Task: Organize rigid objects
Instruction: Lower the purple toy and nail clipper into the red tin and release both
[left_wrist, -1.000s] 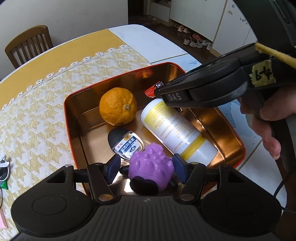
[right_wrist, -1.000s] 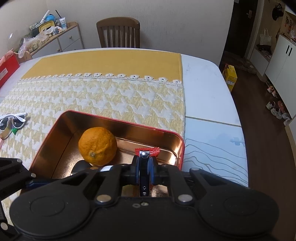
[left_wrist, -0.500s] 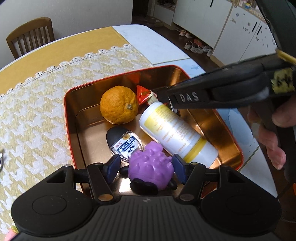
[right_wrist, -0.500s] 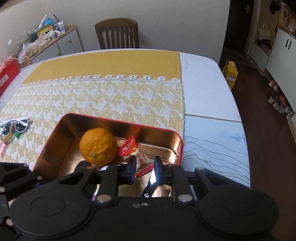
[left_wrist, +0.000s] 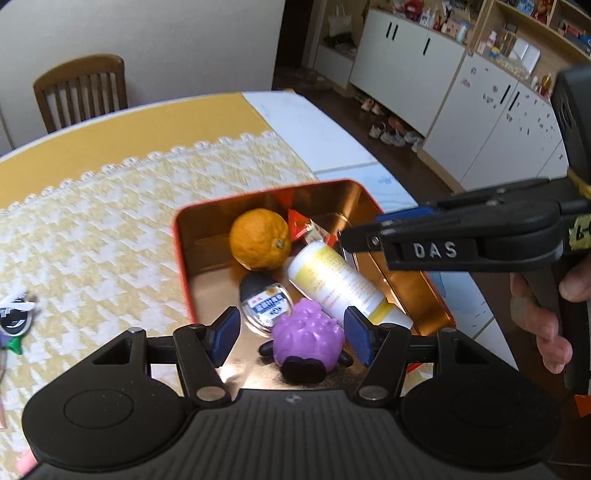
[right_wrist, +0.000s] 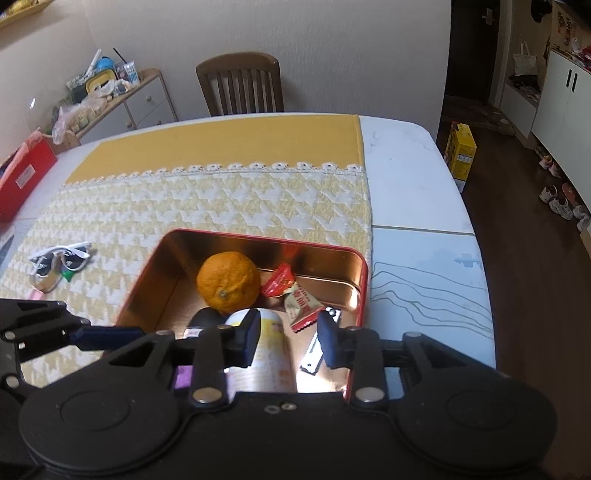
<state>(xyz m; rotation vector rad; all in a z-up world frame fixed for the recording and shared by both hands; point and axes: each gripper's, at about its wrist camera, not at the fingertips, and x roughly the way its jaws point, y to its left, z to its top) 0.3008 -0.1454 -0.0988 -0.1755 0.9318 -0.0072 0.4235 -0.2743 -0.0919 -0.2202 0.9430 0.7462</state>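
Observation:
A red-rimmed tin tray (left_wrist: 181, 258) (right_wrist: 364, 280) holds an orange (left_wrist: 258, 238) (right_wrist: 228, 282), a white bottle with a yellow label (left_wrist: 340, 284) (right_wrist: 271, 354), a small black-capped bottle (left_wrist: 262, 302), a purple knobbly toy (left_wrist: 308, 338) and a red snack packet (right_wrist: 291, 291) (left_wrist: 301, 225). My left gripper (left_wrist: 293, 334) hangs open over the toy, which rests on the tray floor with the pads apart from it. My right gripper (right_wrist: 290, 336) (left_wrist: 369, 230) hovers above the tray's right side. Its jaws are opening and grip nothing. A small metal piece (right_wrist: 314, 354) lies below it.
White sunglasses (right_wrist: 61, 260) (left_wrist: 14, 317) lie on the yellow houndstooth cloth (right_wrist: 240, 206) left of the tray. A wooden chair (right_wrist: 240, 83) stands at the far table edge. A red box (right_wrist: 22, 177) sits far left. The white tabletop (right_wrist: 424, 280) lies right of the tray.
My right gripper went from shut on the red packet to open; the packet now lies in the tray beside the orange. Both grippers have lifted and drawn back a little.

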